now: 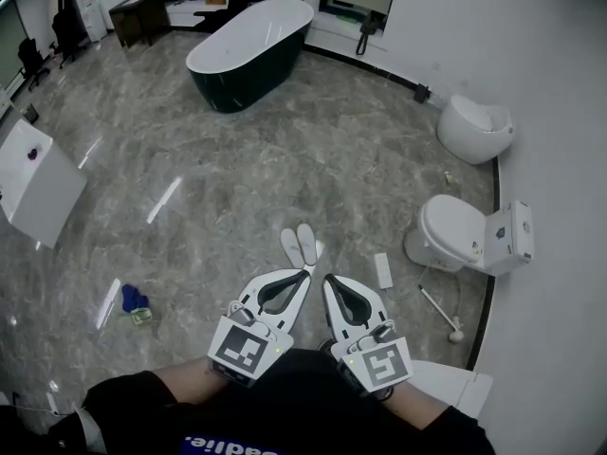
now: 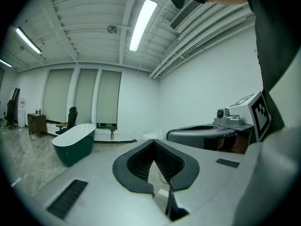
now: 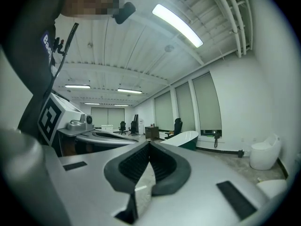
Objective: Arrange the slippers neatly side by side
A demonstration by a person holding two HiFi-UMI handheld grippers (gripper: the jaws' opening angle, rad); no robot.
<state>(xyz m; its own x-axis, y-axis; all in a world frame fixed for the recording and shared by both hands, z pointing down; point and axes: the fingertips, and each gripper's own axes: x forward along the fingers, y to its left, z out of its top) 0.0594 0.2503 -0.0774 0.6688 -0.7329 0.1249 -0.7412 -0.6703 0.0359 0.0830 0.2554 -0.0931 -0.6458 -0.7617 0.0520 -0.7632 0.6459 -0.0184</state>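
Observation:
Two white slippers (image 1: 300,245) lie close together, side by side, on the grey marble floor just beyond my gripper tips in the head view. My left gripper (image 1: 308,273) points up and right toward them, its jaws touching at the tips with nothing held. My right gripper (image 1: 328,279) sits beside it, also shut and empty. In the left gripper view the left gripper (image 2: 153,142) has its dark pads meeting at the tip. The right gripper (image 3: 149,144) stands the same in the right gripper view. I cannot make out the slippers in either gripper view.
A dark green bathtub (image 1: 248,50) stands far ahead. Two white toilets (image 1: 465,235) (image 1: 474,129) line the right wall, with a brush (image 1: 441,311) and a small white block (image 1: 382,270) on the floor nearby. A white cabinet (image 1: 38,183) is at left, a blue cloth (image 1: 135,301) near my feet.

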